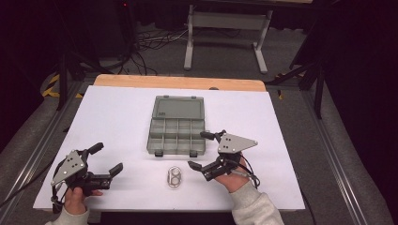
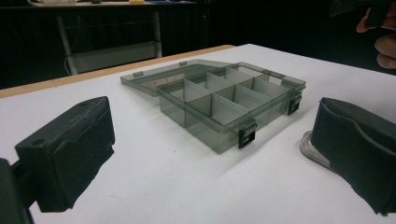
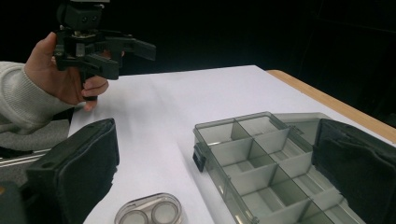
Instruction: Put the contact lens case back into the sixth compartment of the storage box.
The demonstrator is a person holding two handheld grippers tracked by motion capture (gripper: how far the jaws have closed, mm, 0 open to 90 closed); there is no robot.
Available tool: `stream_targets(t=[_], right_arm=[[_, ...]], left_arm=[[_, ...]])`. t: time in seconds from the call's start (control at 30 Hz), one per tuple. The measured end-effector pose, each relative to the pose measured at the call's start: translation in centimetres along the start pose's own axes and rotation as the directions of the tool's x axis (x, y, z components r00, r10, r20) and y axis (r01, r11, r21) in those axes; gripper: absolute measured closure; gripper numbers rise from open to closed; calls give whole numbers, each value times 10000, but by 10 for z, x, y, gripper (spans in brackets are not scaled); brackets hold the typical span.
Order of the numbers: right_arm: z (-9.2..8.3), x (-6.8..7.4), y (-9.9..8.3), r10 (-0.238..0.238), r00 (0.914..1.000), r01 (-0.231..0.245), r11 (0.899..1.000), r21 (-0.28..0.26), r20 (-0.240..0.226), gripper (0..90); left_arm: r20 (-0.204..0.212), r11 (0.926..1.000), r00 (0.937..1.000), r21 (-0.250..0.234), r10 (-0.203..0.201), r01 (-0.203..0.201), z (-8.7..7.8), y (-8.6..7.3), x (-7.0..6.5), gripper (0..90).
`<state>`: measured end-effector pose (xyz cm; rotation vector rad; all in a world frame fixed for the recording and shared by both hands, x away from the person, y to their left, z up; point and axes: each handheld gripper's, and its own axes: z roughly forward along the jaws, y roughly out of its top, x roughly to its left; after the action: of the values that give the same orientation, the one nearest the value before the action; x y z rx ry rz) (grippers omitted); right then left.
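A smoky grey plastic organizer box (image 1: 177, 136) lies open at the middle of the white table top (image 1: 117, 122). Its lid (image 1: 179, 107) is folded flat behind it and its several compartments look empty. A small clear twin-cup lens case (image 1: 175, 177) rests just in front of the box. My left gripper (image 1: 109, 158) hovers open at the front left, jaws wide apart and aimed toward the box (image 2: 224, 100). My right gripper (image 1: 199, 149) stands open at the box's front right corner, with the lens case (image 3: 149, 211) low between its jaws.
A wooden strip (image 1: 178, 82) shows along the table's far edge. Beyond it stand a grey metal frame (image 1: 227, 21) and loose cables (image 1: 150, 42) on the floor. Metal rails (image 1: 33, 154) run along both sides of the table.
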<state>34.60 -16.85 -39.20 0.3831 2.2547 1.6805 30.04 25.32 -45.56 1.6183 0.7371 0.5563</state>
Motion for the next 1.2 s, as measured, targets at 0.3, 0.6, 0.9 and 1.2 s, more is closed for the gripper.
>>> stream_targets(t=[0.3, 0.6, 0.9, 1.2], right_arm=[[17, 1, 1, 273, 9980, -265, 9995, 144, -566, 14], [31, 6, 4, 54, 9947, -22, 9995, 313, -1030, 18], [40, 9, 4, -44, 9912, 106, 9989, 464, -1319, 23], [52, 12, 9, -297, 9847, 454, 9950, 885, -1717, 30]], left_arm=[[90, 10000, 9999, 44, 56, -57, 0, 0, 0, 4], [210, 9999, 9997, 26, 124, -124, 0, 0, 0, 4], [207, 9999, 9997, 60, 123, -124, 0, 0, 0, 4], [226, 9999, 9996, 70, 138, -140, 0, 0, 0, 4]])
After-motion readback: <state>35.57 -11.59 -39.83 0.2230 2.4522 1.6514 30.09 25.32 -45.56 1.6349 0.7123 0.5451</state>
